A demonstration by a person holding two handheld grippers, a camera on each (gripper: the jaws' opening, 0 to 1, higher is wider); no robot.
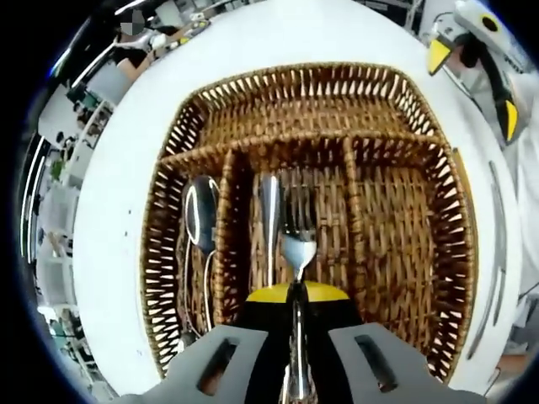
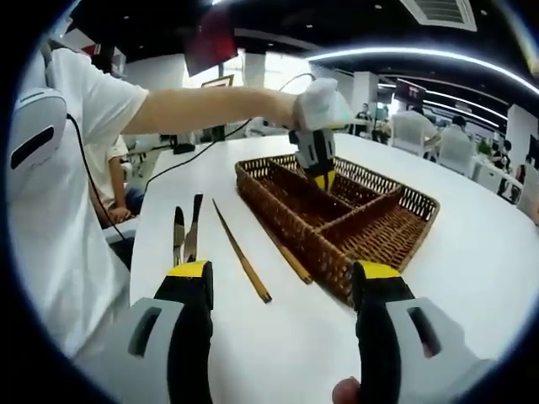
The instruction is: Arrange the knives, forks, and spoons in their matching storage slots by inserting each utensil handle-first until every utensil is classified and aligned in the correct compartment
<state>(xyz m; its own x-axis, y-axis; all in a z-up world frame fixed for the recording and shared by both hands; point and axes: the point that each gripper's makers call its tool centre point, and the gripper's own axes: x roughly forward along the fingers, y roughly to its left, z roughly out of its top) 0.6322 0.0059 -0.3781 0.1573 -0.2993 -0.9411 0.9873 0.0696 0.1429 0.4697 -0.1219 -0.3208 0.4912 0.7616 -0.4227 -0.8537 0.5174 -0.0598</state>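
Two views, one big white round table [image 2: 472, 252] in what looked like an open office or canteen, with strip lights on a dark ceiling, chairs [image 2: 421, 130] and more tables further back. A person in a white T-shirt [image 2: 59, 210] stood at the table's edge.

The wicker cutlery tray [image 1: 404, 227] sat on the table, straight ahead of the left gripper [image 1: 296, 370]. That one's fingers were closed down tight on the handle of a fork [image 1: 298, 244], so barely any gap between them. Its long axis ran straight out along the fingers, tines pointing away, head hanging over the middle slot. Just left of the fork, in the same slot, a second piece of silverware [image 1: 269, 223] lay parallel; couldn't tell what kind. One slot further left, a spoon [image 1: 200, 215] lay with its bowl at the far end, same direction.

The right gripper [image 2: 282, 290] hovered above the table with its fingers spread wide, nothing between them. Beyond its left finger, two knives [image 2: 187, 231] lay side by side on the table, tips pointing away. Between the fingers and further out, a pair of brown chopsticks [image 2: 244, 265] lay beside the tray's near wall, one touching it, both angled away to the left.
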